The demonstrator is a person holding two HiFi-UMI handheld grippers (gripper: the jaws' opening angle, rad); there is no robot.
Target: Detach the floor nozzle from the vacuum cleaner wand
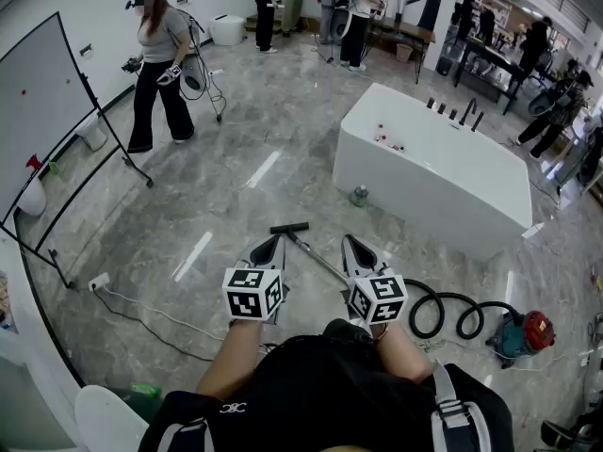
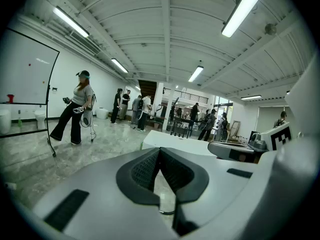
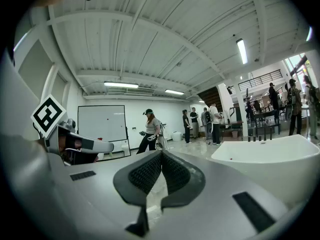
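The vacuum's black floor nozzle [image 1: 289,228] lies on the grey marble floor. Its thin wand [image 1: 316,261] runs back toward me between my two grippers. A black hose [image 1: 443,311] loops from it to the teal and red vacuum body [image 1: 521,333] at the right. My left gripper [image 1: 274,241] hovers just left of the wand and is shut with nothing in it. My right gripper [image 1: 350,242] hovers just right of the wand, also shut and holding nothing. In the left gripper view the left gripper [image 2: 160,150] has its ribbed pads pressed together. The right gripper [image 3: 161,153] looks the same in its own view.
A white bathtub [image 1: 443,172] stands ahead on the right, with a small bottle [image 1: 359,196] at its foot. A whiteboard on a stand [image 1: 42,102] is at the left. A person [image 1: 160,64] holding grippers stands beyond it. A cable [image 1: 141,309] trails across the floor.
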